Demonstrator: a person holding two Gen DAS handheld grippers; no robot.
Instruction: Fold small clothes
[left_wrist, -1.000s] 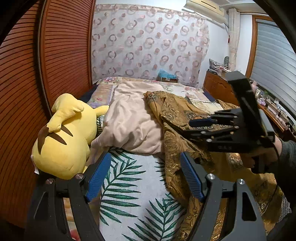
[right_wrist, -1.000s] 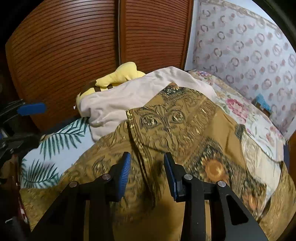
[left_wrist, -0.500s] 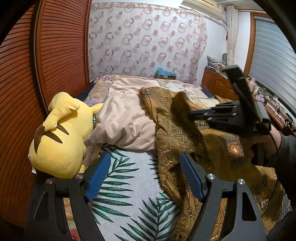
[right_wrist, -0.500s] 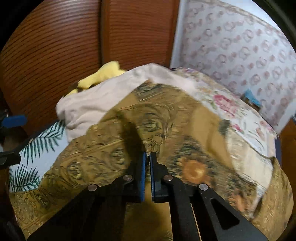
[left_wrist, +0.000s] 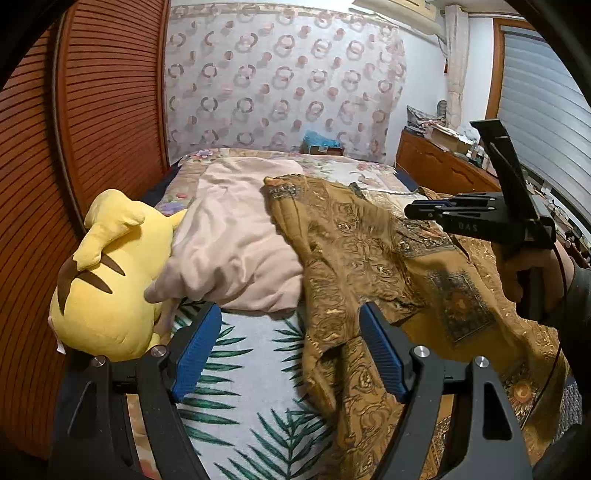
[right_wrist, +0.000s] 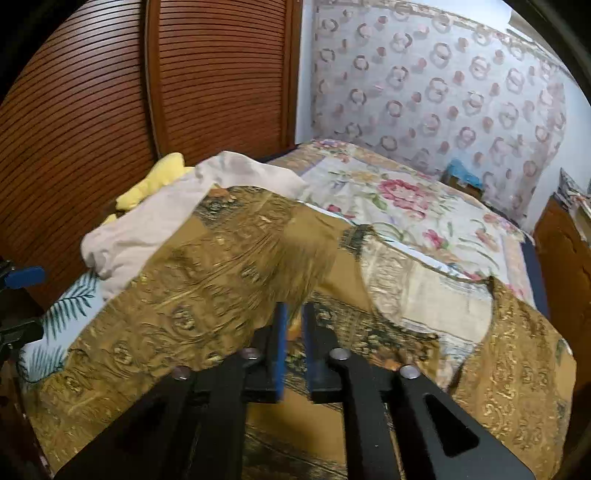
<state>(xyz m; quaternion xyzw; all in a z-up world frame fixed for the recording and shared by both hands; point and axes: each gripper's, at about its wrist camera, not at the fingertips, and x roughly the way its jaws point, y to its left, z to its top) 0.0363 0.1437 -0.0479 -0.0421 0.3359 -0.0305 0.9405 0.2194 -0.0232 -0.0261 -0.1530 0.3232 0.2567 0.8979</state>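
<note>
A brown and gold patterned garment (left_wrist: 369, 266) lies spread and rumpled on the bed, also in the right wrist view (right_wrist: 229, 273). My right gripper (right_wrist: 293, 314) is shut on a fold of this garment and holds it raised above the bed; it shows in the left wrist view (left_wrist: 410, 211) at the right, held level. My left gripper (left_wrist: 291, 332) is open and empty, low over the leaf-print sheet (left_wrist: 251, 373), with its right finger (left_wrist: 380, 350) close to the garment's near edge.
A pale pink garment (left_wrist: 236, 236) lies beside the brown one, partly under it. A yellow plush toy (left_wrist: 103, 280) rests at the bed's left edge against the slatted wooden wardrobe doors (left_wrist: 81, 110). A wooden dresser (left_wrist: 443, 170) stands at the right.
My right gripper closed on a fold of the brown garment and lifted it up and to the right. The left gripper stayed open and drew back slightly.
</note>
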